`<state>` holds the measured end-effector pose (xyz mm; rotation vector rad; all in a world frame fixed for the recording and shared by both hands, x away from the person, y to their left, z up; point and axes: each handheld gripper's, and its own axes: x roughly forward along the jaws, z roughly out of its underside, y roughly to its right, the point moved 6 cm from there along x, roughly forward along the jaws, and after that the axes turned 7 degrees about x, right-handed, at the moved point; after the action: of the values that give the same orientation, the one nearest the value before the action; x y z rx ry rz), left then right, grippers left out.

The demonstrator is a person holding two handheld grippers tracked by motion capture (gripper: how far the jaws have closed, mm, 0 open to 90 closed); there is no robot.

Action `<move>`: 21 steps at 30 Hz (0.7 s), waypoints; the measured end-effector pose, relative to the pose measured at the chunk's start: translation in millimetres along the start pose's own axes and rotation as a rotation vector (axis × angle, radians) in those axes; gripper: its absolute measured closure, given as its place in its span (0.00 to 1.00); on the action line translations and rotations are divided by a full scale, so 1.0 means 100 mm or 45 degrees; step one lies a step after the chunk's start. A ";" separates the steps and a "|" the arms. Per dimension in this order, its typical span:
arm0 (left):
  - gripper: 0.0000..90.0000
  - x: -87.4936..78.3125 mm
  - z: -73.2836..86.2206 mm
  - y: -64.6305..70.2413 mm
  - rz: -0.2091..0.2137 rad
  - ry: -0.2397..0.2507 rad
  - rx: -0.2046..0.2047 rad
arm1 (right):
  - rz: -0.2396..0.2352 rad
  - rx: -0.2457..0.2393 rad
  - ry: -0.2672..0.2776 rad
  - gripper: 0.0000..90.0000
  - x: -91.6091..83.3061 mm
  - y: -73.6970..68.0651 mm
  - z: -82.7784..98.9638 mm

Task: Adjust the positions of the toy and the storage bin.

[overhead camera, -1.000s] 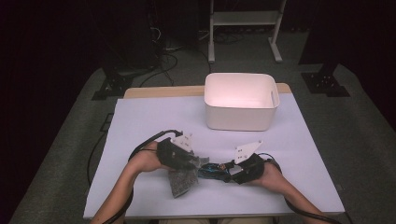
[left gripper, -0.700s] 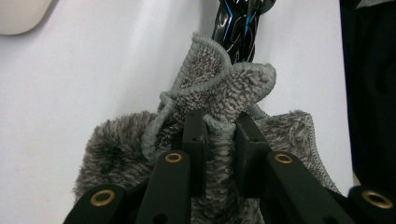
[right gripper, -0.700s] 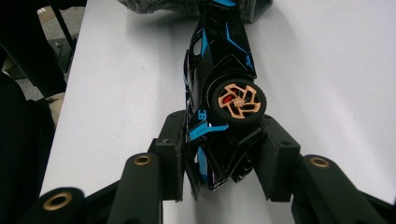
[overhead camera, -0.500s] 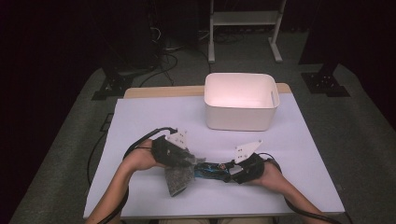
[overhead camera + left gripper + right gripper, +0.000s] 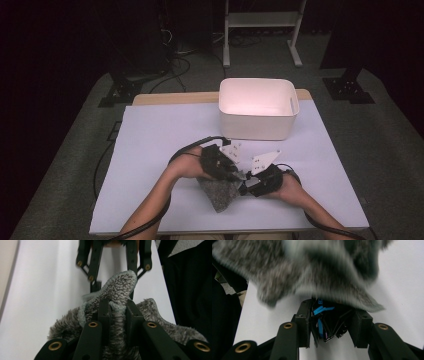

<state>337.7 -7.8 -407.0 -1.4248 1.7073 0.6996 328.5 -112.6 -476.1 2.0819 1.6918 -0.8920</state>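
Note:
A grey fuzzy cloth hangs from my left gripper near the table's front edge. In the left gripper view the jaws are shut on a fold of the cloth, which spills over both sides. My right gripper points left, nose to nose with the left one. Its jaws are shut on a small black and blue object that looks like a bundle of clips. The cloth, blurred, drapes over that object's far end.
A white plastic bin stands empty at the back right of the white table. Cables trail from both grippers toward the person's forearms. Dark floor and a metal stand lie beyond the table.
My left gripper has moved right with the cloth, closing up to the right gripper, so the cloth now covers the end of the black and blue object. The right hand stayed put.

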 end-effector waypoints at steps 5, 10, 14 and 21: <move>0.86 0.13 0.00 -0.01 0.024 -0.021 0.001 | -0.001 0.004 0.002 0.64 0.00 0.00 0.00; 0.86 0.07 0.07 0.01 0.008 -0.034 -0.011 | -0.001 0.003 0.000 0.64 0.00 0.00 0.00; 0.86 0.00 0.19 0.02 -0.008 -0.034 -0.039 | 0.002 -0.002 -0.004 0.64 0.00 0.00 0.00; 0.86 -0.16 0.44 0.06 -0.036 -0.023 -0.106 | 0.001 -0.004 -0.003 0.64 0.00 0.00 0.00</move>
<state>342.5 37.5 -417.7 -1.4926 1.6582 0.7740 328.6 -112.7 -476.4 2.0783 1.6898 -0.8906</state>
